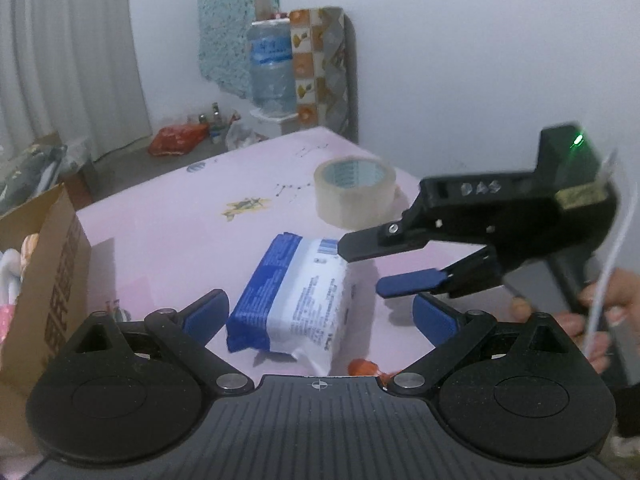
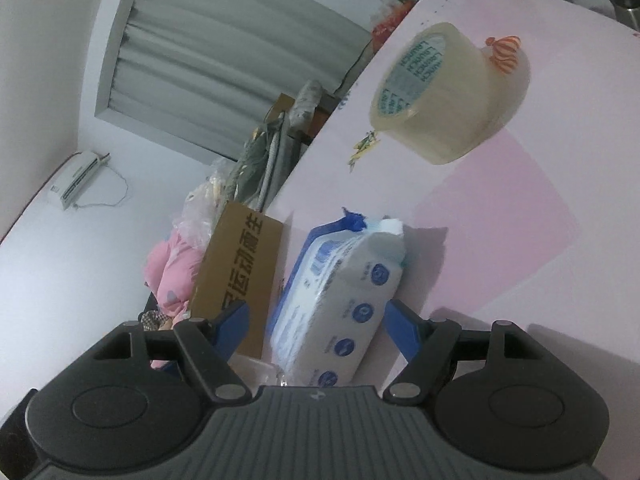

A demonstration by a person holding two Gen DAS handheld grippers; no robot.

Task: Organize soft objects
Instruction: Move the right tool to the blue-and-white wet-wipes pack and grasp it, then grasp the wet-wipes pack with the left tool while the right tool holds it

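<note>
A blue and white soft pack of wipes [image 1: 294,294] lies on the pink table [image 1: 168,220]. My left gripper [image 1: 320,314] is open, its blue pads on either side of the pack's near end without touching it. My right gripper [image 1: 360,268] comes in from the right, open, its tips at the pack's far right edge. In the right wrist view the pack [image 2: 340,300] lies between the open right gripper's [image 2: 320,326] blue pads. A cardboard box [image 1: 44,292] with soft pink items [image 2: 172,276] stands at the table's left edge.
A roll of clear packing tape [image 1: 356,192] sits on the table beyond the pack, also in the right wrist view [image 2: 444,88]. A small orange object [image 1: 362,367] lies near my left gripper. A water dispenser bottle [image 1: 272,68] and floor clutter stand behind the table.
</note>
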